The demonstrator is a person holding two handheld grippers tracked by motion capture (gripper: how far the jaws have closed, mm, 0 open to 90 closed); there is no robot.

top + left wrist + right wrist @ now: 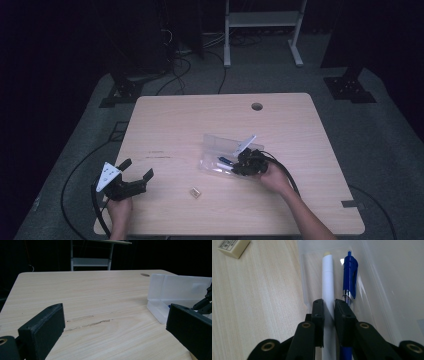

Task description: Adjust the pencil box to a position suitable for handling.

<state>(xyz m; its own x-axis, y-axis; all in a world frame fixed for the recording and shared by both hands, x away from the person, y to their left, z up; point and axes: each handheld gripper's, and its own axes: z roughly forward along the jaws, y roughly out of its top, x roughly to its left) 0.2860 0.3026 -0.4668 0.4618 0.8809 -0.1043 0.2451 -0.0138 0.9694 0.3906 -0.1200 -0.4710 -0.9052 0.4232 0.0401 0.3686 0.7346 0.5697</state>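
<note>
Your right gripper (329,305) sits inside the clear plastic box (216,141), jaws nearly closed and clamped on the white pen (327,277) — the pads press it from both sides. The white pen lies flat in the box's tray, with the blue pen (349,275) lying just beside it, parallel, touching or almost touching; the blue pen's clip faces up. In the high view your right gripper (239,162) is at the right end of the box, whose lid (185,287) stands open, a little right of the table's (200,115) middle. Your left gripper (136,169) rests on the table near the front left corner, well apart from the box — jaws spread wide, nothing between them, just bare wood in its own view. A small eraser (195,192) lies on the table between the two grippers, close to the front, apart from the box; in the right gripper view the eraser (233,248) shows at the top left corner, label up.
</note>
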